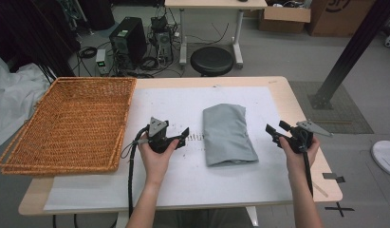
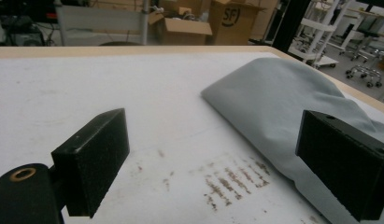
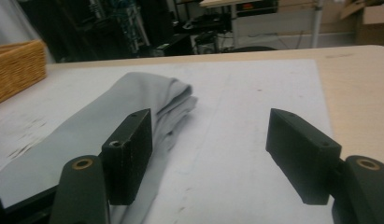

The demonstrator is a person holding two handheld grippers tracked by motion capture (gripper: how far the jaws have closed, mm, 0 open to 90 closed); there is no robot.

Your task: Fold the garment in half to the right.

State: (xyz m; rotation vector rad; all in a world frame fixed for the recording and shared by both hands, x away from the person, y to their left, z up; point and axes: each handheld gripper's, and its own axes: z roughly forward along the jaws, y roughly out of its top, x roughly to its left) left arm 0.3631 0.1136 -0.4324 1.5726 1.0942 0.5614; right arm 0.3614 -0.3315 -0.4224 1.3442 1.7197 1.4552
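With both our left gripper [image 1: 182, 137] and right gripper [image 1: 273, 133] spread wide and empty either side of the folded grey cloth [image 1: 227, 134] on the white mat [image 1: 173, 107], we risk unfolding it by pinching only its top layer.

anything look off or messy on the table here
Mostly tidy. The folded grey cloth lies slightly askew on the white mat, its near end angled to the right. Between it and the left tongs the mat carries dark smudged streaks, like scuffs or stains. The wicker basket overhangs the table's left edge.
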